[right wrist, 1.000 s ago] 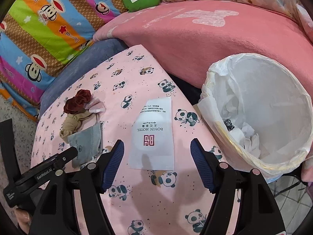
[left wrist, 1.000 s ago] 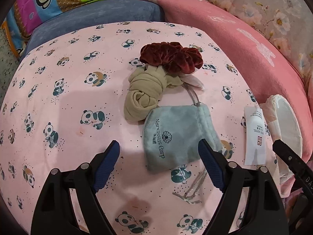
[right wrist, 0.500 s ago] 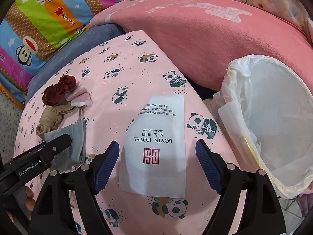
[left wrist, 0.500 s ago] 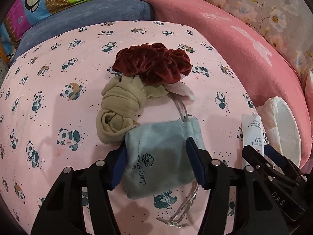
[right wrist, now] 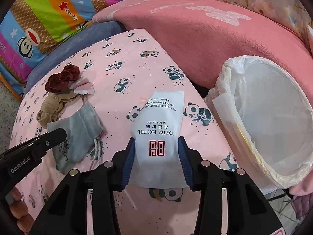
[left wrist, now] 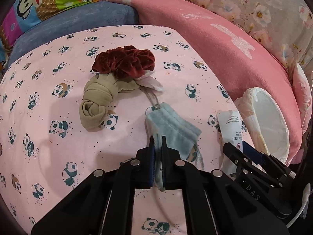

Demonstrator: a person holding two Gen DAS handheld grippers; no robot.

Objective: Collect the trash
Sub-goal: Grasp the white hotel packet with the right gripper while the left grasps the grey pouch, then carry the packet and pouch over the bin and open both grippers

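Note:
My left gripper (left wrist: 156, 143) is shut on the grey-blue drawstring pouch (left wrist: 172, 129), pinching its near edge; the pouch bunches up on the pink panda cloth. It also shows in the right wrist view (right wrist: 78, 131). My right gripper (right wrist: 156, 146) has its jaws closed in on both sides of the white hotel paper packet (right wrist: 158, 131), which bows upward between them. The packet also shows in the left wrist view (left wrist: 231, 129). The white-lined trash bin (right wrist: 273, 121) stands just right of the packet, off the cloth's edge; it also shows in the left wrist view (left wrist: 270, 121).
A dark red velvet scrunchie (left wrist: 125, 60), a knotted beige stocking (left wrist: 97, 101) and a pale pink scrap (left wrist: 152, 82) lie beyond the pouch. A pink blanket (left wrist: 225, 45), a blue cushion (left wrist: 68, 21) and patterned bedding lie behind.
My left gripper moved forward over the pouch and shut on it, crumpling it. My right gripper moved onto the paper packet and closed in on its sides, bowing it up.

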